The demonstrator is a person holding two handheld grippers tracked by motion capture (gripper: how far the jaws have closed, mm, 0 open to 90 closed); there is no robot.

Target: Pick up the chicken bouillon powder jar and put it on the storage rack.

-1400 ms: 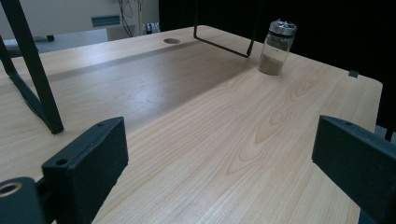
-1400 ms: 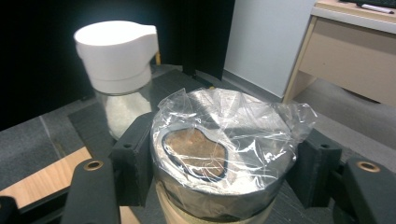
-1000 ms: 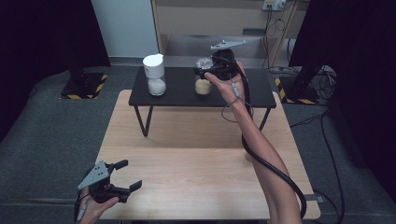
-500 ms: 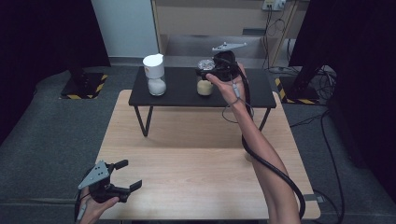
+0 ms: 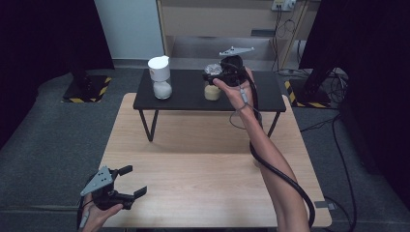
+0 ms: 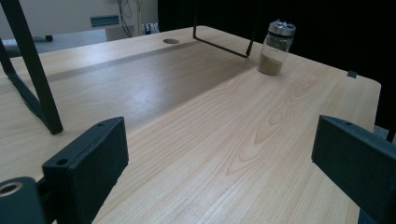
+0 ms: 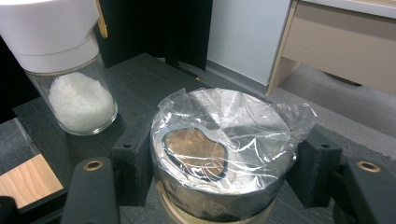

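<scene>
Almost nothing has moved since the earlier frame. The right gripper (image 5: 216, 76) stays clamped around the metal lid (image 7: 223, 140) of a jar (image 5: 211, 92) standing upright on the far black shelf (image 5: 193, 99), right of the white-capped jar (image 5: 160, 79). The left gripper (image 5: 126, 186) rests open at the table's (image 5: 203, 169) near left corner, well apart; the right hand is nearer.

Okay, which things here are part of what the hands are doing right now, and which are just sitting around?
In the job:
- right gripper, shut on the jar lid
- jar lid, metal, plastic-wrapped
- jar on the black stand

Lying about:
- white-capped jar of white grains
- spice jar on the wooden table
- left gripper, open
</scene>
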